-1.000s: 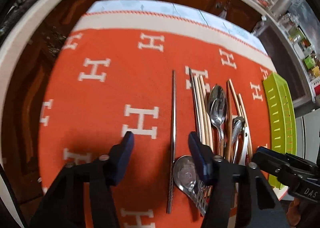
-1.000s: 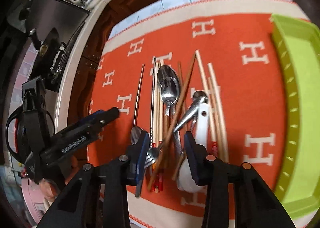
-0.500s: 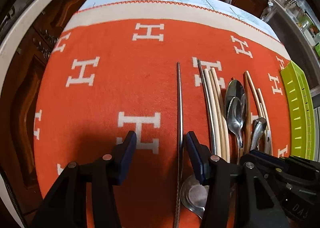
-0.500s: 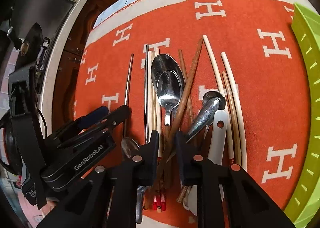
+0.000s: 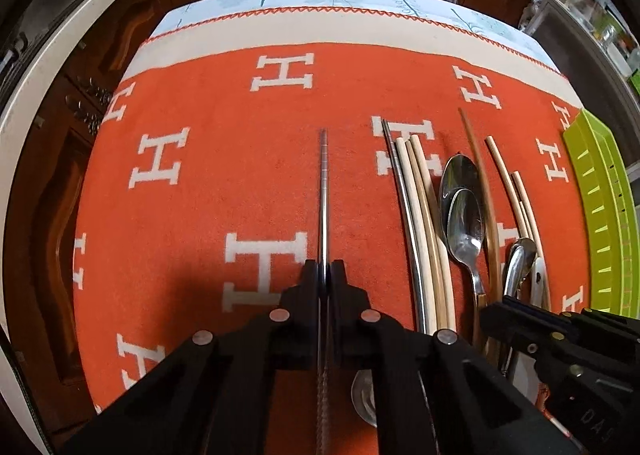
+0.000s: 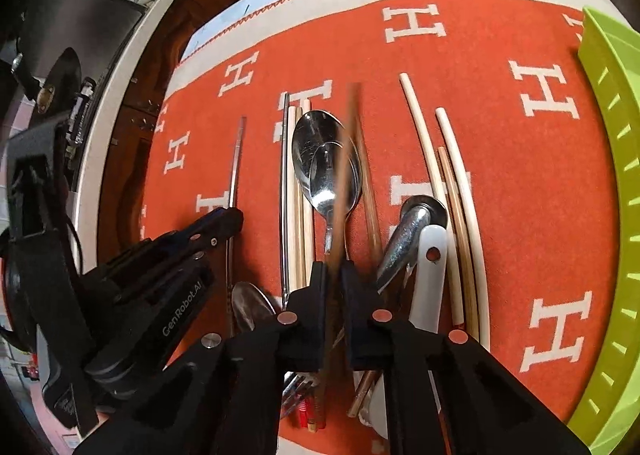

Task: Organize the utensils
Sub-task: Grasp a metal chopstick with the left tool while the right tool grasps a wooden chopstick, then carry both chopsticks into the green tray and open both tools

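Sorting the heap begins with two pinches made together. The left tool [image 5: 325, 275] is clamped on the metal chopstick [image 5: 324, 191], which lies alone on the orange cloth [image 5: 200, 183] to the left of the pile. The right tool [image 6: 334, 275], its jaws closing, has a dark wooden chopstick [image 6: 344, 175] between them; that stick slants across the two stacked spoons [image 6: 326, 163] and looks blurred, so it is probably already shifting. Pale chopsticks [image 6: 452, 183], a ladle [image 6: 412, 223] and a white handle [image 6: 430, 275] lie just beside it, and the green tray [image 6: 612, 135] stands at the cloth's right edge. Done well, each stick rises straight and level, since a pinch near one end lets the far tip droop and drag. The wooden stick should clear the spoons before it travels sideways, or it may roll them and scatter its neighbours. Thin round sticks twist easily between flat pads, so a slow lift is advised.
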{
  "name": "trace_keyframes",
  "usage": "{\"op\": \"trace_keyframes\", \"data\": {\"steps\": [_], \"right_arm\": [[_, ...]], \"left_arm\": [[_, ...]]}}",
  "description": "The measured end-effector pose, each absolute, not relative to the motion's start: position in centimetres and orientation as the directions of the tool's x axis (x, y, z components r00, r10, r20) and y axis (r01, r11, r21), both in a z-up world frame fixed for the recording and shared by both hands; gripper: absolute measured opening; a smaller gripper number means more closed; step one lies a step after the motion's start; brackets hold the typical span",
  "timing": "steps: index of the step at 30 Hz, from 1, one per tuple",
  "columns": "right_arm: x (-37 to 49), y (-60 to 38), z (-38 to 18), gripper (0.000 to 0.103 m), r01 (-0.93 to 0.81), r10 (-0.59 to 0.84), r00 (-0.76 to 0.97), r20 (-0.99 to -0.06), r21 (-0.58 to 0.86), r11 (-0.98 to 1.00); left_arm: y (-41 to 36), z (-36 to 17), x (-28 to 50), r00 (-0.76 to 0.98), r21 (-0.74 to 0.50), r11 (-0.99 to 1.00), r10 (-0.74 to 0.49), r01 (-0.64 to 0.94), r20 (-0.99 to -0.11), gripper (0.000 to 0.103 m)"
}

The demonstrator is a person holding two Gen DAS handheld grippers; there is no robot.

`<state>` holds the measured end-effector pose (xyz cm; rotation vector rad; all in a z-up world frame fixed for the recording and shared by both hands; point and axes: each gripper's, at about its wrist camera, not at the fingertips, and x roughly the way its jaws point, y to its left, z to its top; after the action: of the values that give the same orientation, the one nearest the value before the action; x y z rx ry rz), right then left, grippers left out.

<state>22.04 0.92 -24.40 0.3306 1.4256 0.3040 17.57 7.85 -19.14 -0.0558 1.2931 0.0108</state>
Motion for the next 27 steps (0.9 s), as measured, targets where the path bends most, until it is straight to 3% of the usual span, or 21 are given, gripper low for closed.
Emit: {"op": "trace_keyframes", "data": {"steps": [10, 17, 27], "right_arm": [[19.3, -5.0, -21.4, 0.006, 0.031, 0.478, 0.177, -0.860, 0.490, 0.871], [16.1, -11.6, -18.1, 0.006, 0.058, 0.520, 0.248, -0.818, 0.548, 0.834], [13.3, -23.1, -14.3, 0.006, 0.117, 0.383, 0.354, -0.853, 0.447, 0.887]], "left_arm": [[8.5, -14.4, 14.7, 0.308, -0.218, 0.974, -0.189, -0.062, -0.933, 0.003], [4.0, -10.5, 12.3, 0.295, -0.355, 0.933, -0.354, 0.053, -0.888, 0.003], [-7.7, -10.0, 12.8, 0.208, -0.456, 0.864, -0.497, 0.213, -0.843, 0.003]]}}
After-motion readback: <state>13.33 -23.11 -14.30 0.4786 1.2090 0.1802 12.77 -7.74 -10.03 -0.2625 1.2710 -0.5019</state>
